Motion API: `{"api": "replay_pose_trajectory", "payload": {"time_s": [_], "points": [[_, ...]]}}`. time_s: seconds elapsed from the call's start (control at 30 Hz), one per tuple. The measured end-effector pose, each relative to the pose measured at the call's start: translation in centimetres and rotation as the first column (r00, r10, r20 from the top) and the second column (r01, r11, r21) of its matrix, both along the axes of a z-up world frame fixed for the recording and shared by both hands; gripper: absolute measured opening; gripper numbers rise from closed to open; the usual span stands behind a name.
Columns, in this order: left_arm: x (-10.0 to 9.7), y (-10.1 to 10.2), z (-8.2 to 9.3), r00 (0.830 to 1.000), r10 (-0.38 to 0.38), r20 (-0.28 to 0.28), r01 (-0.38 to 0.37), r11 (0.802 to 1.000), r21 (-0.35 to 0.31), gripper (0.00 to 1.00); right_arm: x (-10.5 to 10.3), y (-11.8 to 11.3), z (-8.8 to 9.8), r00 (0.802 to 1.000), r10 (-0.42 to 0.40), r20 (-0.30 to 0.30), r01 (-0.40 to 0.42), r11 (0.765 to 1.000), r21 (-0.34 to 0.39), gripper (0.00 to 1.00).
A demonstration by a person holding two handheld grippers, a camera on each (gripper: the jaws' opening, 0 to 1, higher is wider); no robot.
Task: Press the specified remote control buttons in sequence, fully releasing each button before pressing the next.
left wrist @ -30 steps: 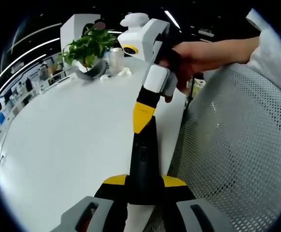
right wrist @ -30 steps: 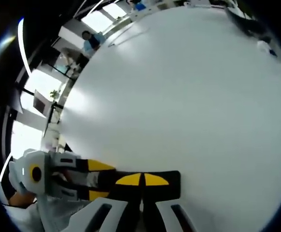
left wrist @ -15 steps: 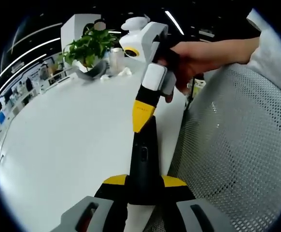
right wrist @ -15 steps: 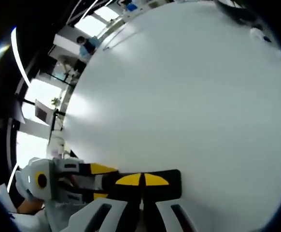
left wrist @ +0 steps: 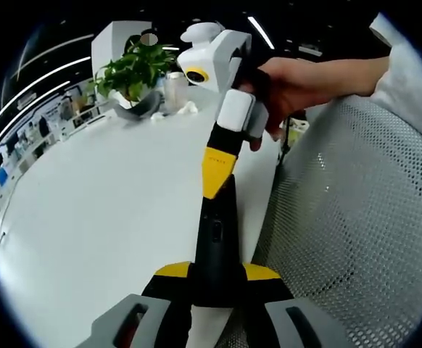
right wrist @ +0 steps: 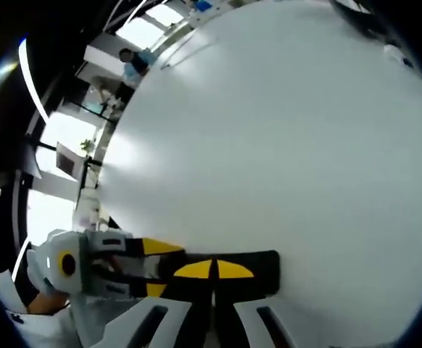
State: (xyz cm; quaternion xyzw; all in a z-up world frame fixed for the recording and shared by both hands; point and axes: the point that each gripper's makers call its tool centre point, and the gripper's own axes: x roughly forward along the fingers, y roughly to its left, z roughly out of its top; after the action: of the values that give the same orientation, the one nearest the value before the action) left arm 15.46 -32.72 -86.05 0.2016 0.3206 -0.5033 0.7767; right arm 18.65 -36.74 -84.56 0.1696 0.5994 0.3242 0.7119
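Right gripper (left wrist: 217,174) tip dips slightly back onto the remote (left wrist: 215,246), fingers together, while left gripper (left wrist: 214,279) stays clamped on it: likely next press.

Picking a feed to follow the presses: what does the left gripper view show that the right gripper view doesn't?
Left gripper view: a plant, a mesh chair and the hand holding the right gripper. Right gripper view: bright windows and a distant person. Both: the white table, the black remote clamped in the left gripper, and the shut right gripper's tip on it.
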Motion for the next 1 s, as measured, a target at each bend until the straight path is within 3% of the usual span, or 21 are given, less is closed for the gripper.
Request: {"api": "replay_pose_trajectory", "payload": {"time_s": [0.2,0.47,1.0], "points": [[0.03,0.02,0.00,1.000,-0.001,0.000,0.001,1.000,-0.001,0.24,-0.75,0.20,-0.50,0.999,0.035,-0.032,-0.035,0.999,-0.019,0.00],[0.03,0.02,0.01,1.000,-0.002,-0.001,0.002,1.000,-0.002,0.24,-0.69,0.05,-0.56,0.999,0.044,-0.007,-0.044,0.998,-0.035,0.00],[-0.02,0.01,-0.03,1.000,-0.004,0.000,0.004,1.000,0.001,0.24,-0.72,0.01,-0.63,0.999,0.032,-0.014,-0.032,0.999,-0.025,0.00]]}}
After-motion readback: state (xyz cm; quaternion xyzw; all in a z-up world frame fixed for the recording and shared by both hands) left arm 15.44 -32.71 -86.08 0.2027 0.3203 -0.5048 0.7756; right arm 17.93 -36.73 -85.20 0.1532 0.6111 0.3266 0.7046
